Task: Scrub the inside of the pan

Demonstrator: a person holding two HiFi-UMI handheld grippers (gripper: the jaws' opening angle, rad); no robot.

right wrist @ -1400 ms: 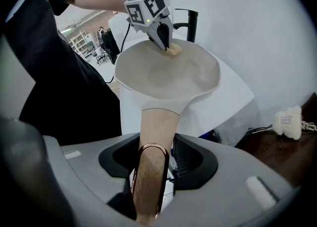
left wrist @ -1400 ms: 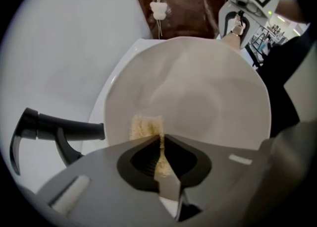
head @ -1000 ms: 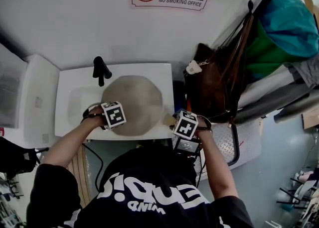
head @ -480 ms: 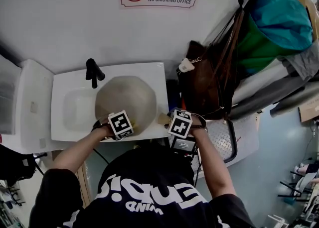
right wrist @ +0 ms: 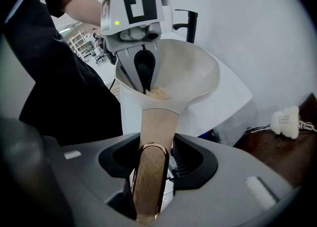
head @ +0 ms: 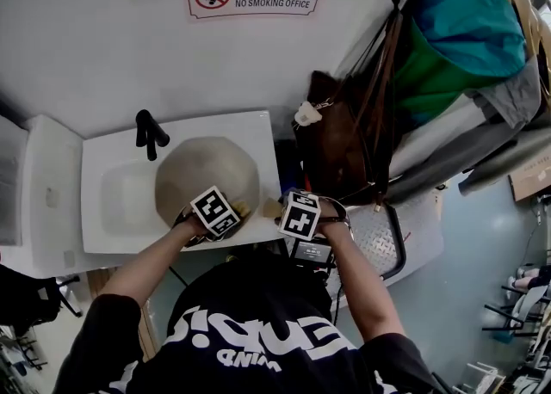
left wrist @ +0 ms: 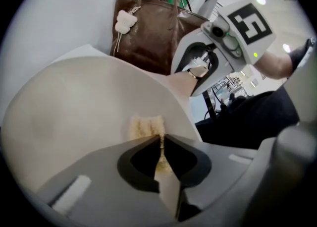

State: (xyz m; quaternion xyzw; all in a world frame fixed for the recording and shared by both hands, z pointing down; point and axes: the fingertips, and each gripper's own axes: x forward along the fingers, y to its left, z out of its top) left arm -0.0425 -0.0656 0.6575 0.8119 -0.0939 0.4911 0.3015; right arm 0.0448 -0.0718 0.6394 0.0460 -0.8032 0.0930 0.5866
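A pale round pan (head: pixel 202 175) hangs tilted over the white sink (head: pixel 103 207). My right gripper (right wrist: pixel 154 144) is shut on its wooden handle (right wrist: pixel 154 127), which runs between the jaws toward the camera. My left gripper (left wrist: pixel 161 139) is shut on a small yellow sponge (left wrist: pixel 145 126), and the sponge rests on the pan's inside wall (left wrist: pixel 74 107) near the handle side. In the right gripper view, the left gripper (right wrist: pixel 144 81) reaches down into the pan (right wrist: pixel 190 72) with the sponge (right wrist: pixel 158 92) at its tips. In the head view the two marker cubes sit close together, left gripper (head: pixel 225 216), right gripper (head: pixel 293 212).
A black faucet (head: pixel 148 131) stands at the sink's back left. A brown leather bag (head: pixel 340 147) with a white charm hangs just right of the sink, with teal and green clothing (head: pixel 469 35) behind it. A metal tread plate (head: pixel 379 246) lies on the floor at right.
My left gripper has slid with the sponge from the pan's left side across to its near right side, close to the handle. The right gripper still holds the handle.
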